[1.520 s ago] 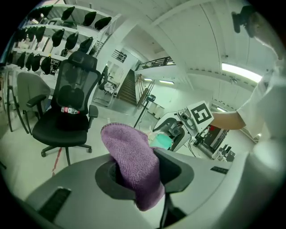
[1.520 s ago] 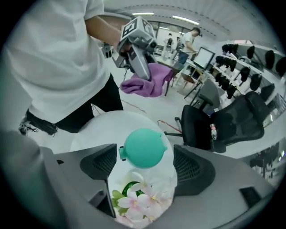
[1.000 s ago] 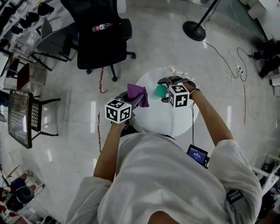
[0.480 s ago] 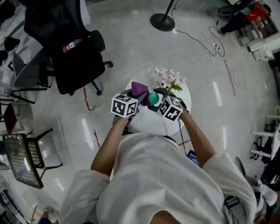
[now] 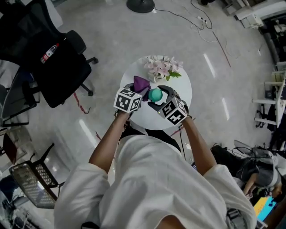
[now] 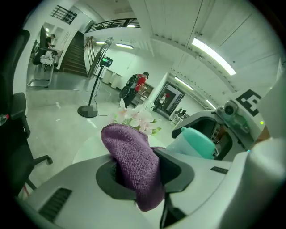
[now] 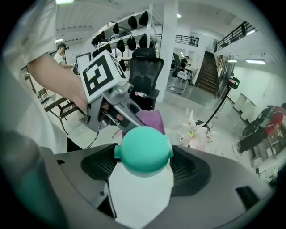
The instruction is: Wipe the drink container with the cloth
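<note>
— Closing the gap since a second ago: bringing the purple cloth [image 6: 134, 165] right up beside the teal-lidded drink container [image 7: 143, 183], and holding both just on the near side of the flowers [image 5: 161, 68].

— Touching yet?

— Sitting just beside the teal lid; not managing to tell whether actually touching.

— Gripping how?

— Pinching a bunched fold of the cloth in the left gripper [image 5: 139, 89], jaws narrowed on it and the loose end flopping over the top. Clamping the container's pale body in the right gripper [image 5: 157, 99], jaws pressing both sides below the lid.

— Handling like what?

— Judging the container as light, stiff plastic, smooth and probably slippery, so gripping low on the body and leaving the lid and shoulder free for wiping. Treating the cloth as soft and limp, probably dragging rather than sliding; needing a firm pinch and a thick wad pointing at the container.

— And round about?

— Working above a small round white table [image 5: 183, 96], which is carrying the flowers at its far edge. Standing on a pale glossy floor [image 5: 223, 107], with a black office chair [image 5: 49, 58] well to the left of the flowers, and a round stand base [image 5: 140, 4] and loose cables lying beyond them.
</note>
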